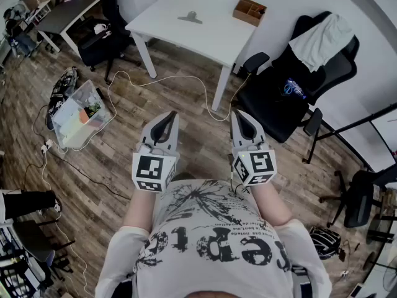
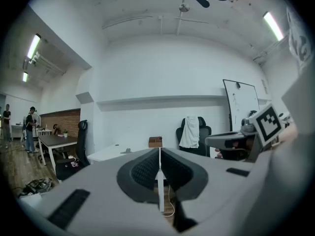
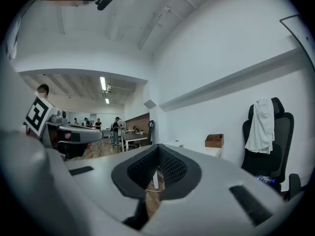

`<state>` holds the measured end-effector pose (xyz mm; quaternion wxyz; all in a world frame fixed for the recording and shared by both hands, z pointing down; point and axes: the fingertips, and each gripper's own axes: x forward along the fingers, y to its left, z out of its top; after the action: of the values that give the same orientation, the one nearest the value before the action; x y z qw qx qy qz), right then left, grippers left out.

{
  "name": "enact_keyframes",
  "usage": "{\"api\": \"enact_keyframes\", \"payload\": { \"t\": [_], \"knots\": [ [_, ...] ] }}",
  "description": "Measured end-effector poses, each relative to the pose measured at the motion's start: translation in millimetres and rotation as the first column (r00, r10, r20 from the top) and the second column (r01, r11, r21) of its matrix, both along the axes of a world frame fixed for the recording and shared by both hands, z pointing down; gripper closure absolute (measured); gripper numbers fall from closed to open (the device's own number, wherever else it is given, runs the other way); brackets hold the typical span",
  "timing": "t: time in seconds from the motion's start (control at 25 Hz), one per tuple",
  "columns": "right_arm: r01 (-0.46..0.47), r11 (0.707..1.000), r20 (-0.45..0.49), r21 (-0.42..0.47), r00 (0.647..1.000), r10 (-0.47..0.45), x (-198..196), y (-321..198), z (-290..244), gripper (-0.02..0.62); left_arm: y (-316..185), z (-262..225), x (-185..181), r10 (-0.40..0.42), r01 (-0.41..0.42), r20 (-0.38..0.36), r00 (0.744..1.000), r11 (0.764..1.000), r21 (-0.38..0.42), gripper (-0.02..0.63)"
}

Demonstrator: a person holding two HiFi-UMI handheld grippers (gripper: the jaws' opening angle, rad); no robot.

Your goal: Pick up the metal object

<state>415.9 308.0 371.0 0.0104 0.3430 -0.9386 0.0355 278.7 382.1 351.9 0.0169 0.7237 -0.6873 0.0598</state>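
- Clear plastic storage bin (image 1: 77, 113): stands on the brown wood-plank floor (image 1: 186, 98) at far left, with mixed contents. A white cable (image 1: 155, 82) trails beside it.
- Left tongs (image 1: 167, 120), grey with black pads: held low over the floor, tips pointing toward the table. Clenched, pads meeting along a thin seam (image 2: 159, 171), nothing between them.
- White rectangular table (image 1: 167, 14): stands beyond both tongs, on white legs.
- Grey metal object (image 1: 190, 18), flat and clip-like: lies on the table top near its middle, left of the box and well apart from both tongs.
- Brown wooden box (image 1: 249, 11), open-topped with compartments: sits at the table's right end.
- Right tongs (image 1: 242, 120), same make: held beside the left pair, tips forward. Clenched on nothing (image 3: 156, 173).
- Black office chair (image 1: 279, 98): stands right of the table, with a white cloth (image 1: 322, 39) draped over its back.
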Motion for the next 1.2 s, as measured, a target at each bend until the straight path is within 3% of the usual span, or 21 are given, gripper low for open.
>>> {"api": "enact_keyframes", "payload": {
  "t": [0.32,0.64,0.92,1.2],
  "knots": [
    [-0.004,1.000,0.002,-0.023,1.000,0.004,-3.0,-6.6,6.2,0.604,-5.0,-2.5,-4.3,-0.008,0.008,0.000,1.000,1.000,0.018,0.595],
    [-0.009,0.998,-0.005,-0.068,1.000,0.009,-27.0,-23.8,22.9,0.603,-15.4,18.9,-26.4,-0.022,0.021,-0.035,0.999,0.999,-0.026,0.595],
    [-0.008,0.996,-0.038,-0.083,0.999,0.005,-89.5,-57.2,37.7,0.603,-50.8,36.9,-87.6,-0.026,0.023,-0.065,0.998,0.998,-0.052,0.595],
    [-0.069,0.993,-0.045,-0.095,0.997,0.065,-183.7,-132.7,34.5,0.603,-128.8,29.4,-189.8,0.020,-0.023,-0.067,0.998,0.999,-0.049,0.595]
  ]
}}
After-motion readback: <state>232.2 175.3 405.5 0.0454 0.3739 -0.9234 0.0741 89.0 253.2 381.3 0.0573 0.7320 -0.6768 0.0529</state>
